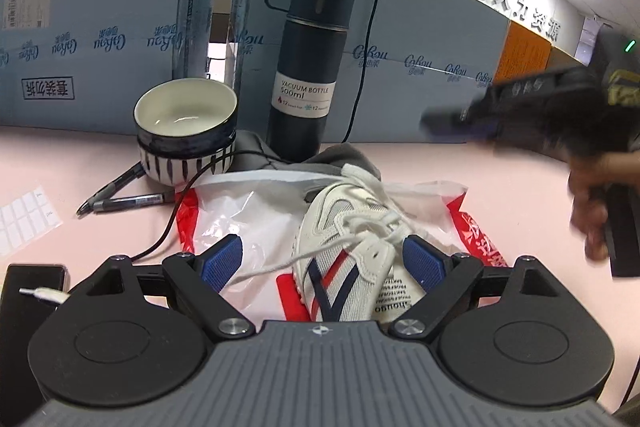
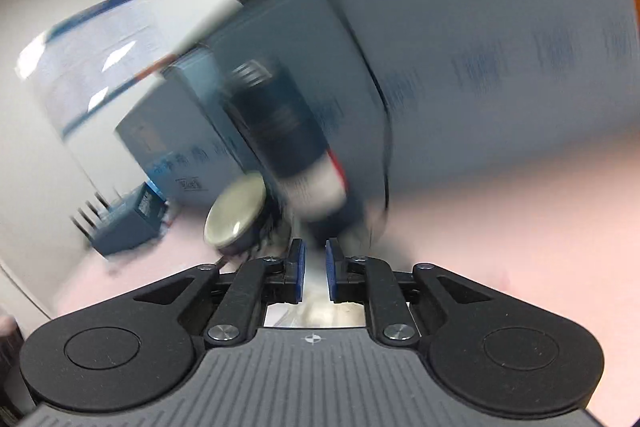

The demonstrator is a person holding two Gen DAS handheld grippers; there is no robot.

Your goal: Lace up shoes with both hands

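The shoe is white with grey mesh, navy and red stripes along its side, and white laces. It lies on a clear plastic bag printed in red, on a pale pink bench. The bowl is cream inside, dark-rimmed, with dark strokes on white outside. The vacuum bottle is dark navy with a white label. Blue-grey cartons carry blue lettering. The left claw has blue ribbed pads on black; the right claw looks the same, though that view is blurred
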